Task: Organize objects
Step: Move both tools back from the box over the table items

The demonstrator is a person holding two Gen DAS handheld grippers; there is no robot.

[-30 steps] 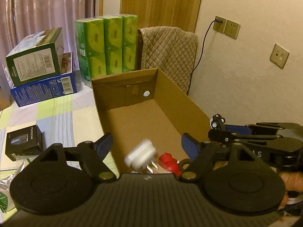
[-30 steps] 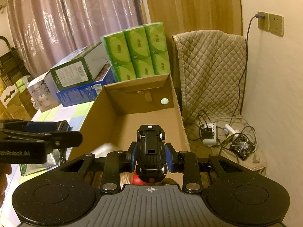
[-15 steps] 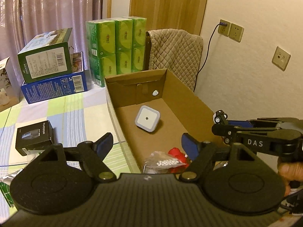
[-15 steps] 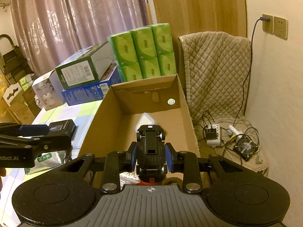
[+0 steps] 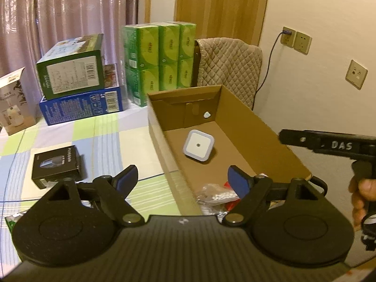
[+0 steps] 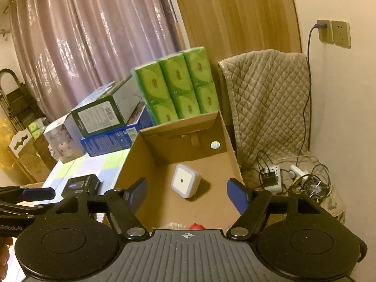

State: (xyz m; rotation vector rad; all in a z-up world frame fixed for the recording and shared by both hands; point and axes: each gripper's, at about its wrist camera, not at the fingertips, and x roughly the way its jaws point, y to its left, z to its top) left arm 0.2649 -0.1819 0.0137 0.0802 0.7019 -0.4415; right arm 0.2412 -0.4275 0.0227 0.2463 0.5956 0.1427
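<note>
Hovering over the near end of the cardboard box [image 6: 232, 155], the right gripper [image 6: 186, 193] is standing with its blue pads spread wide and nothing between them. The left gripper [image 5: 182, 179] is likewise released, its jaws apart and empty, hanging over the box's left wall near the desk [image 5: 105, 136] edge.

Inside the box, a white square night light [image 5: 198, 145] is lying on the floor toward the far end (tilted slightly, its face turned up), apart from all four walls. At the near end a clear bag of small white pieces [image 5: 217, 195] is resting just beside something red [image 5: 231, 204], both partly hidden behind the left gripper's body. From the right wrist view only the top of the red thing [image 6: 194, 226] is showing, and I cannot tell what it is.

On the checked cloth of the desk, a small black box [image 5: 56, 165] is sitting near the left gripper's left finger, well apart from the cardboard box. Along the far edge, a dark green carton [image 5: 71, 71] is lying on a blue carton [image 5: 82, 107], and green tissue packs [image 5: 159, 61] are stacked just behind the cardboard box's far wall.

A person's hand [image 5: 360, 199] is gripping the right gripper's handle at the right edge of the left wrist view.
</note>
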